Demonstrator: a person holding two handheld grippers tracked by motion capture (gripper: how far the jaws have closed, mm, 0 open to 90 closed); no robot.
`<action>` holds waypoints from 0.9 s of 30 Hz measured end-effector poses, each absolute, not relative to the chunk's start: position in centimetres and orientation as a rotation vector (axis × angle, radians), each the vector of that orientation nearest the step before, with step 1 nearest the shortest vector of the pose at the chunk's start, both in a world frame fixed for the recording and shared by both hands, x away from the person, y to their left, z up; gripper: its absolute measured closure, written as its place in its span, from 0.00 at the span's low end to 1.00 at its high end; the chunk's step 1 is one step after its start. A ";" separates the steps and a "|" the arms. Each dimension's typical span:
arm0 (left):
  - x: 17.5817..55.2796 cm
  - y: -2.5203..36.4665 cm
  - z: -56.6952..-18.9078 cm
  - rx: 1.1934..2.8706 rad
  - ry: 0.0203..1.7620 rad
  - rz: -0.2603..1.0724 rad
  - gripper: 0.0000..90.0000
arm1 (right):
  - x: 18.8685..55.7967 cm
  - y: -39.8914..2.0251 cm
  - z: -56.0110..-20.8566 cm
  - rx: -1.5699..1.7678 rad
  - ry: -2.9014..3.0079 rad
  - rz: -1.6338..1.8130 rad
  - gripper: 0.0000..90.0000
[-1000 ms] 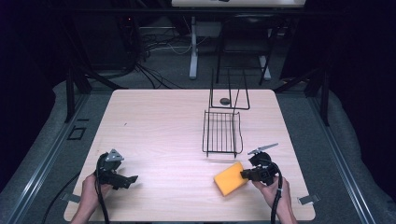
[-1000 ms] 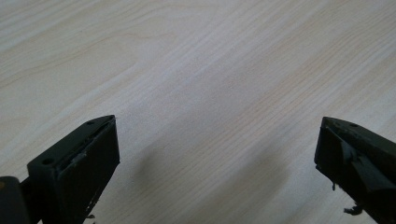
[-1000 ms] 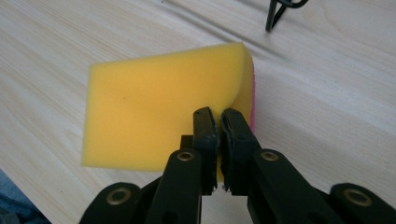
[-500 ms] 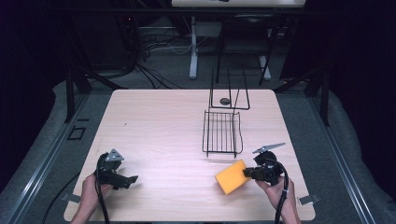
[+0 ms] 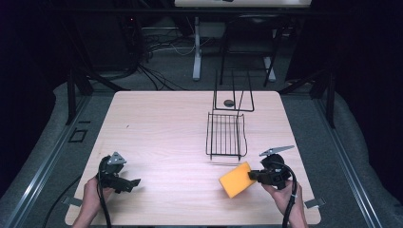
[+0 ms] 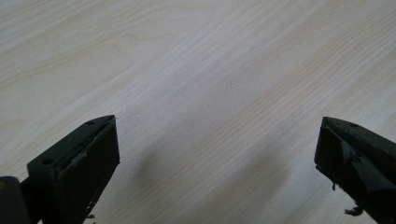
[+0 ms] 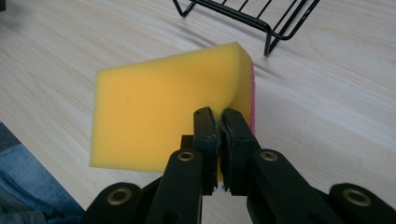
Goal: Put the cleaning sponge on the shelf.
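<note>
— One thing is in my grip: a thick yellow foam sponge (image 7: 163, 116) with a pink scouring layer on one face. My right gripper (image 7: 218, 122) has its two black jaws squeezed together on the sponge's lower corner, so hard that the foam dents in around them.

— Where does that sponge sit from your tongs?

— It stands out ahead of the right jaws. In the high view the sponge (image 5: 236, 179) juts toward the middle of the table from the right gripper (image 5: 254, 175), tilted, one corner low. I cannot tell whether that corner touches the wood.

— And what lies past it?

— Just beyond the sponge, farther from me, is a black wire rack (image 5: 226, 135) lying flat on the pale wood-grain table (image 5: 161, 123). In the right gripper view its near edge (image 7: 252, 18) and one foot sit just behind the sponge, apart from it. Past the rack, a tall black wire frame (image 5: 233, 91) stands upright, with a small dark round object (image 5: 229, 102) on the table at its base.

— Your other hand?

— My left hand (image 5: 92, 190) holds the left gripper (image 5: 137, 182) near my edge of the table, well apart from the sponge and rack. In the left gripper view its jaws stand wide apart, nothing between them, the left gripper (image 6: 217, 154) over bare wood, its grey three-cornered plate (image 5: 116, 159) on top.

— And the right hand?

— My right hand (image 5: 284, 195) wraps the handle, a black cable (image 5: 291, 190) looping over it.
</note>
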State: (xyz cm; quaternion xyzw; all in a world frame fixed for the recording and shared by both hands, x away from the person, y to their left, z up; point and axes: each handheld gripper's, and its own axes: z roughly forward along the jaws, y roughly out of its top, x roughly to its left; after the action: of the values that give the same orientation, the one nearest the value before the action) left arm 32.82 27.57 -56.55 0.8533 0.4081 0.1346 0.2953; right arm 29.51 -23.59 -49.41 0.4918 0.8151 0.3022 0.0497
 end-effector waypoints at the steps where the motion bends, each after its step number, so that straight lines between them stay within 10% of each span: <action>1: 32.8 27.6 -56.6 2.273 1.088 0.355 0.00 | 29.5 -23.5 -49.4 1.503 2.474 0.939 0.95; 27: 32.8 27.7 -56.5 2.266 1.091 0.359 0.00 | 28.9 -23.7 -47.3 1.461 2.439 1.012 0.96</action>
State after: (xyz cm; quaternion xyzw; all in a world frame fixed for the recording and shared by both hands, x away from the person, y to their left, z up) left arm 32.79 27.71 -56.51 0.8521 0.4102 0.1351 0.2958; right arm 28.93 -23.68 -47.26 0.4831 0.8067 0.3346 0.0619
